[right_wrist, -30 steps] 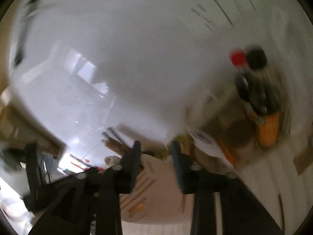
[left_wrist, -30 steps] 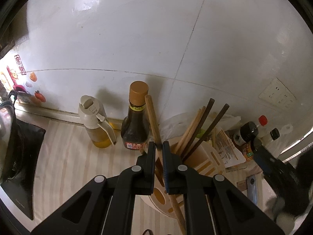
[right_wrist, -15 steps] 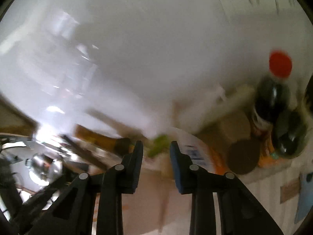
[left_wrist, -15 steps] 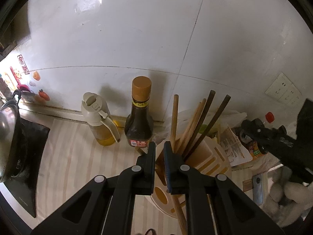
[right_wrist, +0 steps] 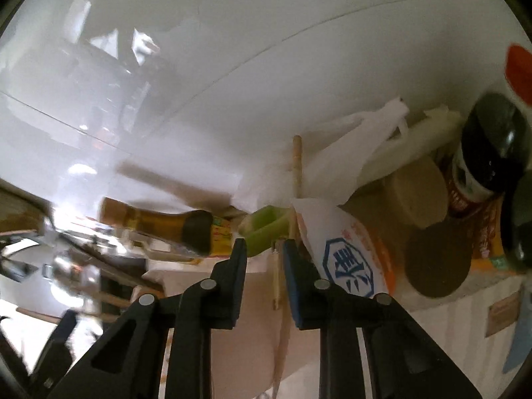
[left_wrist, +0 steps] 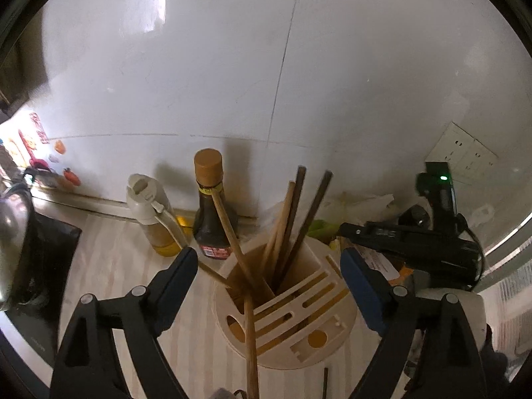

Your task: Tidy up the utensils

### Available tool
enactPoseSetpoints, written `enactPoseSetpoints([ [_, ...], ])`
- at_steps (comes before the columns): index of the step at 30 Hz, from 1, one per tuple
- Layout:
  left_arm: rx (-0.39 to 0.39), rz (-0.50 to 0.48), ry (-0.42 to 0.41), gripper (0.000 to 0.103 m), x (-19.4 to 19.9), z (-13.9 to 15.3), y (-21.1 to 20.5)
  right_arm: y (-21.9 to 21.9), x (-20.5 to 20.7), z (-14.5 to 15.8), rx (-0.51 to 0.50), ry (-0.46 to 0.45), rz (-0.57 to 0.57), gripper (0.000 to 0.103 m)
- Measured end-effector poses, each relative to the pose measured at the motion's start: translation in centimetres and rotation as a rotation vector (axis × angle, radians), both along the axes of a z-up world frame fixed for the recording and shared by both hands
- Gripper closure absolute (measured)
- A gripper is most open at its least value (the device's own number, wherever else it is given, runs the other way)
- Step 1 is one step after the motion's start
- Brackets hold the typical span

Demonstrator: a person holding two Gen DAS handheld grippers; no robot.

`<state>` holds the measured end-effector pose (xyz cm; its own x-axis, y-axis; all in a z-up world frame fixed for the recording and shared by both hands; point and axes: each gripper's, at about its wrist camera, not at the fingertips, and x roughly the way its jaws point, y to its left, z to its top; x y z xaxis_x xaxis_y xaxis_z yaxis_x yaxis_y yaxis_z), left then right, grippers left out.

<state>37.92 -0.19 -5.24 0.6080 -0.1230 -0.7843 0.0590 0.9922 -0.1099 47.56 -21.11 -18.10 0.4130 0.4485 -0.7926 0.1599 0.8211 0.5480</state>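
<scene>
Now left gripper (left_wrist: 269, 266) opens around a chopstick (left_wrist: 229, 229) in the holder (left_wrist: 332, 339).

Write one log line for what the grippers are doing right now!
left gripper: opening, chopstick released into wooden holder | right gripper: closing around light chopstick

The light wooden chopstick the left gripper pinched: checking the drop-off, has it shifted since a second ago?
Yes. The light wooden chopstick now lies free between opening jaws, its top tilted left across the dark sauce bottle.
</scene>
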Motion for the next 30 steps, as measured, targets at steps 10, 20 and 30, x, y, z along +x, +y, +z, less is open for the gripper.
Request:
enactPoseSetpoints([
  [10,0.189,0.157,-0.192,0.01,-3.1,4.2,1.3,1.9,1.2,-0.5,-0.11,0.004,0.028,0.103],
  [20,0.254,0.329,-0.122,0.01,-4.3,0.1,7.4,-0.2,-3.3,5.3,-0.102,-0.204,-0.036,0.103],
  [30,0.245,0.407,-0.011,0.0,-2.8,-4.3,10.8,1.0,-0.8,0.1,-0.036,0.046,-0.002,0.096],
])
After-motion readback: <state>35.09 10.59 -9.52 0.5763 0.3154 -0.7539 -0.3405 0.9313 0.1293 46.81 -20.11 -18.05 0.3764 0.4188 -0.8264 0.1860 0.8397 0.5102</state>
